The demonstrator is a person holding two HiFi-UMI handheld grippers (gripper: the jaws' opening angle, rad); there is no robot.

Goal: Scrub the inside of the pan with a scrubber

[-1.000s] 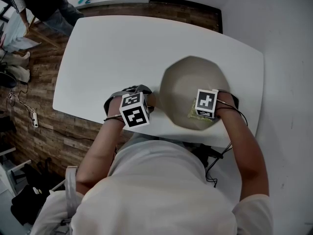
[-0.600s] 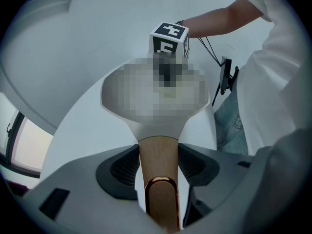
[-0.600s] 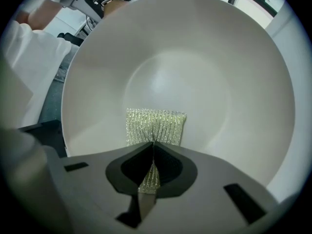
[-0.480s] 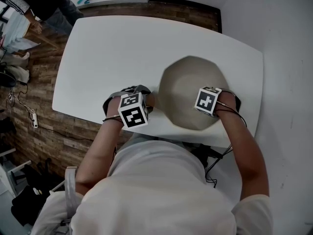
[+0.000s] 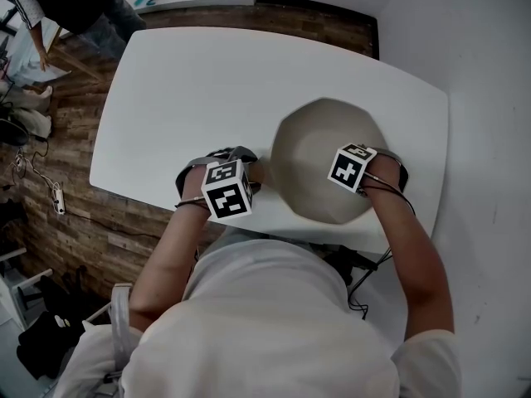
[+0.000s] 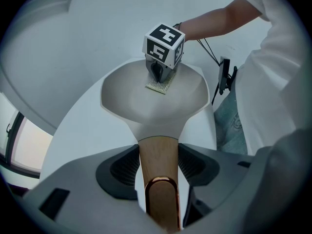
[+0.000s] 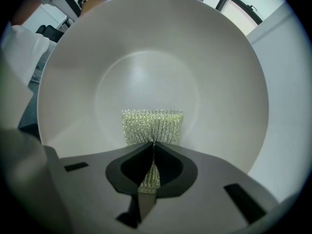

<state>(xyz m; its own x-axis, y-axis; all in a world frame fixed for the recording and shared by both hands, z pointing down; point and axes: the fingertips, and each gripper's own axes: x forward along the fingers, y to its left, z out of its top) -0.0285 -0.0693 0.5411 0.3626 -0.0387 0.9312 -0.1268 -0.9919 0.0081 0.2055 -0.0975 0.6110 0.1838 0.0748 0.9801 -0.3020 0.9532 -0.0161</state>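
Nearest: left gripper (image 6: pixel 157 165), jaws clamped on wooden handle (image 6: pixel 157 152), likely to steady pan (image 7: pixel 161 48) on white table (image 5: pixel 182 89). Beyond: right gripper (image 7: pixel 153 150), jaws pinched together on green scrubber (image 7: pixel 152 126), held against pan's inner surface for scrubbing.

Office or lab room: white table (image 5: pixel 207 81), wood-plank floor (image 5: pixel 83 222), trailing cables (image 5: pixel 35 175), power strip (image 5: pixel 56 199).
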